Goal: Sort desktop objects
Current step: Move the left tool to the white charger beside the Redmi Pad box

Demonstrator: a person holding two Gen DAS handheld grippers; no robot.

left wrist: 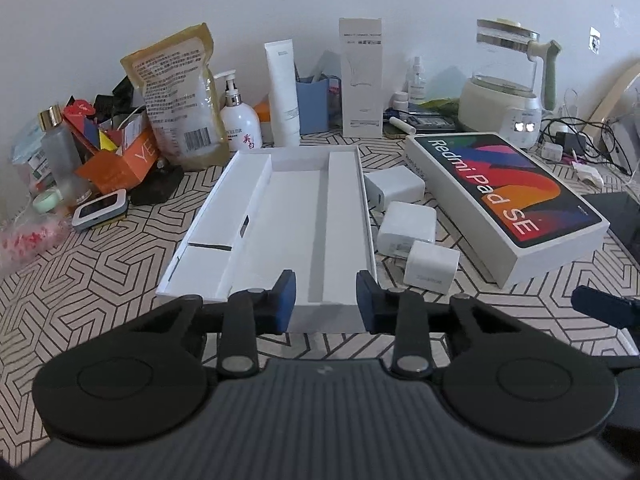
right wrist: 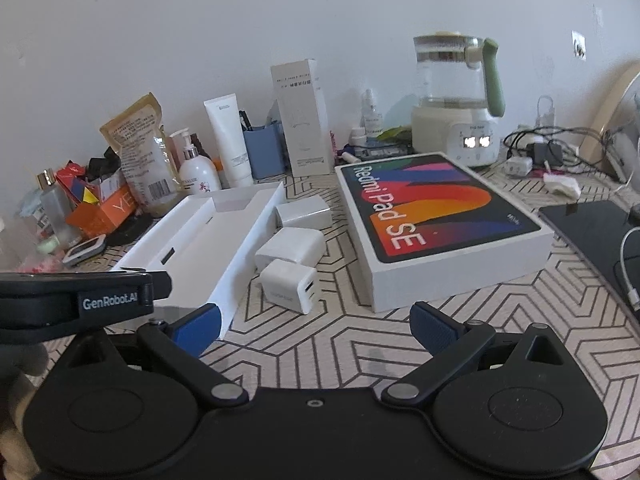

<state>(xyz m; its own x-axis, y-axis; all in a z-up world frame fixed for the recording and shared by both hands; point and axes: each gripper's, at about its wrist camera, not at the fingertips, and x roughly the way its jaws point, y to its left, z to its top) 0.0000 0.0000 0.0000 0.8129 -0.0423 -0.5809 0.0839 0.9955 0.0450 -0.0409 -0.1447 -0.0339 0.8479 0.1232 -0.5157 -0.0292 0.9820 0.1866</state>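
- My left gripper (left wrist: 326, 300): jaws part-open, holding nothing, at near edge of white tray (left wrist: 280, 216).
- My right gripper (right wrist: 316, 326): jaws wide, holding nothing, over counter (right wrist: 320, 344).
- 3 white chargers (right wrist: 294, 246) between tray and Redmi Pad SE box (right wrist: 440, 224).

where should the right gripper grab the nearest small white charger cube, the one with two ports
Grip the small white two-port charger cube across its two plain side faces, coming from above. The right gripper is open and near it. The white open box tray stands close on the cube's left and another white charger block sits right behind, so a top approach looks freest.
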